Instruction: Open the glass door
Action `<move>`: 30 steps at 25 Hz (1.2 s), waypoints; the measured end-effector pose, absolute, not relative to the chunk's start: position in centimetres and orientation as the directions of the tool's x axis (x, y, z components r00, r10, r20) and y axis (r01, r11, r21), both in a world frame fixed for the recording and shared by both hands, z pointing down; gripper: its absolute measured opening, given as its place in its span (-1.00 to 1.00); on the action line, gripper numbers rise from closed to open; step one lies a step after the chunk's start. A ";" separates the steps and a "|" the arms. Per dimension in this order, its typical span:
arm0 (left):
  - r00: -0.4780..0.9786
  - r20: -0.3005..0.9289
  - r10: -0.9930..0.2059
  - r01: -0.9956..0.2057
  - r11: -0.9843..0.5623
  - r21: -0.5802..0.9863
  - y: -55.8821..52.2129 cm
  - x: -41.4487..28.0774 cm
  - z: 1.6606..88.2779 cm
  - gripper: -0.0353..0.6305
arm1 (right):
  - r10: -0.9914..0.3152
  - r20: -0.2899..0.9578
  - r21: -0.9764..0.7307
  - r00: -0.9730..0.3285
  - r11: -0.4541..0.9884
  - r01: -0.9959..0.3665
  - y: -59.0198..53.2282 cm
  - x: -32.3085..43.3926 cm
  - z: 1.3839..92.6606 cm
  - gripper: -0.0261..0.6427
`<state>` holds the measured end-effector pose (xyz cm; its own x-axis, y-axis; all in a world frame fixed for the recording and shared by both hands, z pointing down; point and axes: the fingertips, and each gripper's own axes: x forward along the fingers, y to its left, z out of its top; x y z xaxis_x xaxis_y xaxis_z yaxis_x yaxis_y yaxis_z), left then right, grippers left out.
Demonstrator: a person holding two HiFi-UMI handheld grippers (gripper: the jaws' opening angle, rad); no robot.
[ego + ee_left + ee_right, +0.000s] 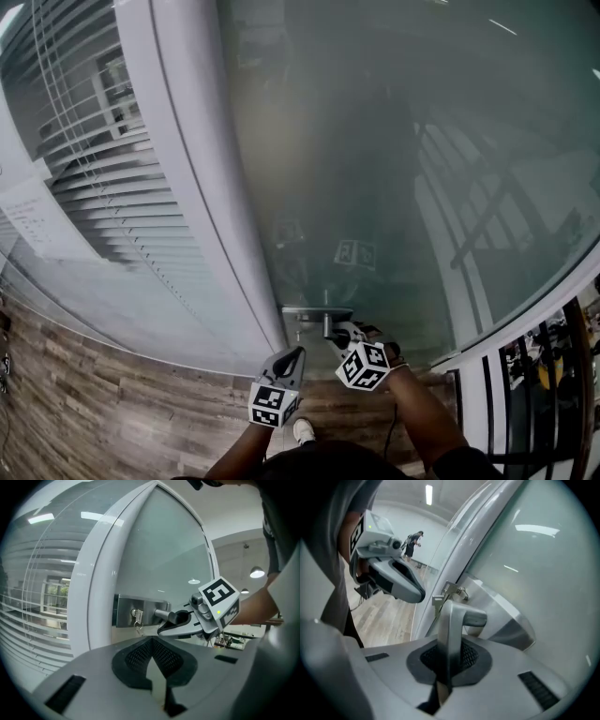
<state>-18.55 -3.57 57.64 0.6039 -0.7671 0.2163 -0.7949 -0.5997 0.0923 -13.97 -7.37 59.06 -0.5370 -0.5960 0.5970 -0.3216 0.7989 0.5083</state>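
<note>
Handle (pixel 453 625), one, clamped by right gripper (pixel 336 330)

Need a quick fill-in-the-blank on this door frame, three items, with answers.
On the glass door, the right gripper has its jaws shut on the metal ____.
A ____ sticks in the lock plate beside it.
The left gripper, jaws together, holds ____.
Missing: handle; key; nothing.
</note>
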 end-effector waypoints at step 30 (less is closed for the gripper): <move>0.542 0.278 -0.793 -0.832 -0.553 0.045 -11.6 -15.1 58.7 -0.90 | -0.604 0.525 0.392 -0.599 0.797 -0.459 -19.0 -13.0 59.1 -0.88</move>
<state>-15.06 -11.56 58.72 0.5421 -0.7931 0.2776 -0.8320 -0.5529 0.0449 -12.98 -18.95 59.10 -0.5995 -0.6038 0.5255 -0.4590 0.7971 0.3923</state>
